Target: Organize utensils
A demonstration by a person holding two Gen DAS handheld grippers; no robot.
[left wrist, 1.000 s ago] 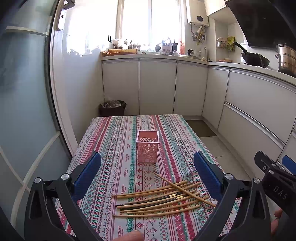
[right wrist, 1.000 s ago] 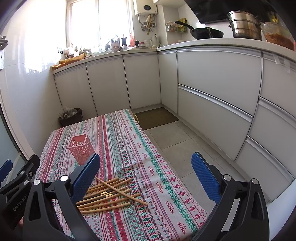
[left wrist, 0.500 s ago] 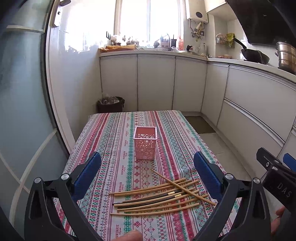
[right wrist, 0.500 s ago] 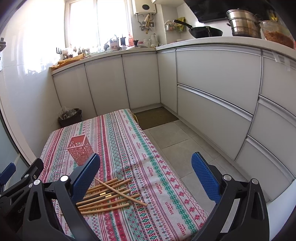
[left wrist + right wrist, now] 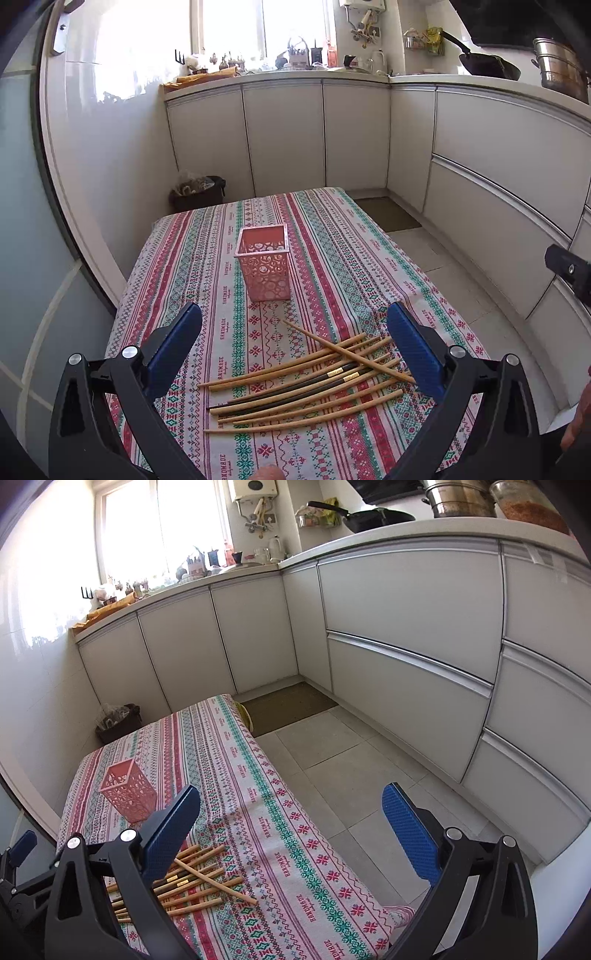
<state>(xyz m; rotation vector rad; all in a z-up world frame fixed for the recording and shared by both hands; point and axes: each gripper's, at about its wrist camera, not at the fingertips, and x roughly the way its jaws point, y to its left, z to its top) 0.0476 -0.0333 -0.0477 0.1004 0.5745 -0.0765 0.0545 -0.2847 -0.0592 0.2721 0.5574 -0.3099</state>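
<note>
- Bamboo chopsticks [image 5: 306, 384] lie loose near the table's [image 5: 369, 258] near edge, long axes running across it, one stick crossing the rest.
- Left gripper [image 5: 295, 343] hovers directly over them, jaws spread, empty; it is the nearer one.
- Right gripper [image 5: 291, 830], also spread and empty, hangs off the right edge.
- Pink holder [image 5: 264, 267] stands upright just beyond the pile, toward mid-table.
</note>
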